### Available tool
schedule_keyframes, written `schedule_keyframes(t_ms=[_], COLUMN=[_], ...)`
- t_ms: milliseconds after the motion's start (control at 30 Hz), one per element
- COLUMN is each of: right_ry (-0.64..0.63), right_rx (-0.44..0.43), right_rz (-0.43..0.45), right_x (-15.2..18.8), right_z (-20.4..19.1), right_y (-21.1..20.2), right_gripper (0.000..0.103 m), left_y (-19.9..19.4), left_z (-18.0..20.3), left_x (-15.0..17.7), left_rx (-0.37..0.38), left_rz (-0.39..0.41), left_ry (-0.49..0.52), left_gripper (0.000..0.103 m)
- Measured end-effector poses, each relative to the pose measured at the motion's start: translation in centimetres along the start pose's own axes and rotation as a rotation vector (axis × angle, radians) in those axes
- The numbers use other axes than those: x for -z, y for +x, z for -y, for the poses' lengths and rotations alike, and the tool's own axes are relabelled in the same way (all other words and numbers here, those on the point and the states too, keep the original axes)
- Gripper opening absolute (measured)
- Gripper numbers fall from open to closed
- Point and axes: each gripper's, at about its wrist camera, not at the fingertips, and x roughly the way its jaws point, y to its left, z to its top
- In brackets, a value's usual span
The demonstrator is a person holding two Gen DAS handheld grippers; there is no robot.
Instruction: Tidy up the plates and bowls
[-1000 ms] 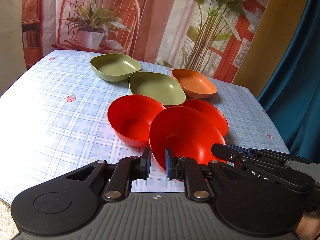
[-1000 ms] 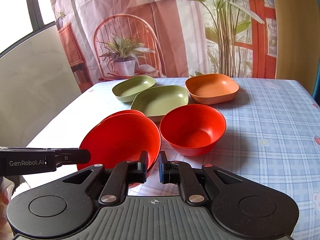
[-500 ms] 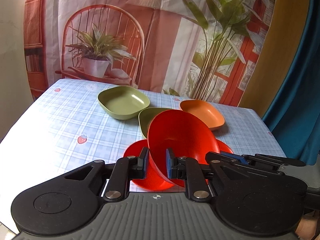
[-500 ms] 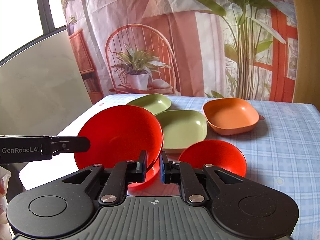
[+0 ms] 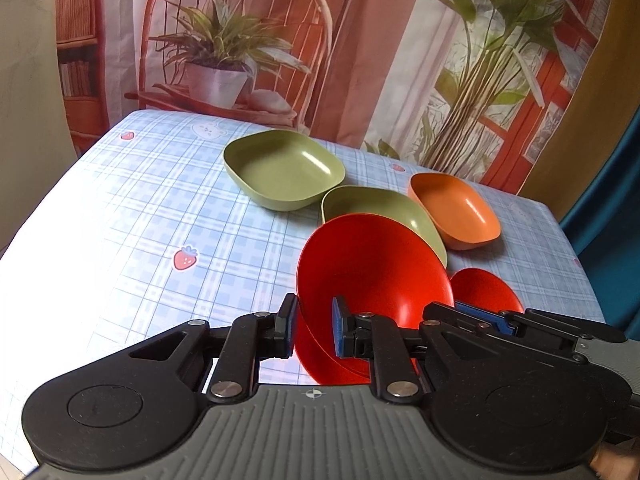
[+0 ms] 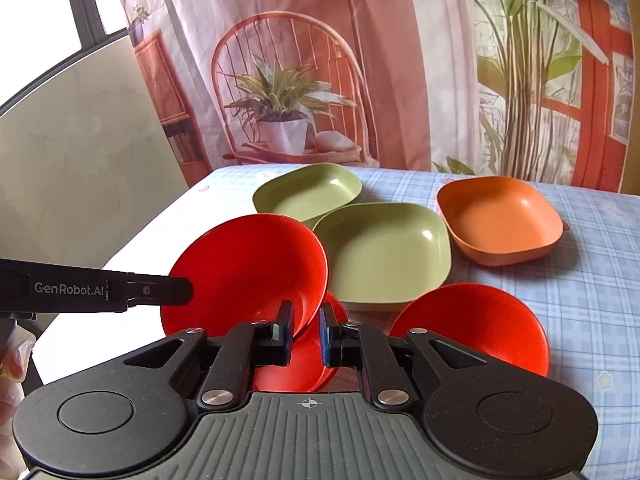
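Note:
My left gripper [image 5: 314, 330] and my right gripper [image 6: 305, 334] are both shut on the rim of one red bowl [image 5: 372, 276], from opposite sides, holding it tilted above the table; it also shows in the right wrist view [image 6: 248, 268]. A second red bowl [image 6: 472, 324] stands on the table to its right. A third red dish [image 6: 296, 372] lies under the held bowl. Two green square dishes [image 6: 384, 252] [image 6: 312, 192] and an orange square dish [image 6: 500, 220] stand behind.
The table has a blue checked cloth [image 5: 140, 220] with its left part bare. A printed backdrop [image 6: 360, 60] hangs behind the far edge. The table's right edge [image 5: 576, 256] meets a teal curtain.
The held red bowl was lifted off the table and tilted, then came down a little and to the right. The other dishes have not moved.

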Motion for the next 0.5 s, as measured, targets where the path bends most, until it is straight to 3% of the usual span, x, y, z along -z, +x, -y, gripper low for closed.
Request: schedule_keyframes(t_ms=[500], right_ry=[0.027], right_rx=[0.004], right_rz=[-0.039], right_x=[1.5], right_z=[0.4], right_y=[1.0], right_gripper=[0.012], left_y=[1.8], left_z=[-0.6], left_x=[0.9], left_rx=[0.004], left_rz=[-0.062], left_ry=[-0.015], left_gripper=[0.021])
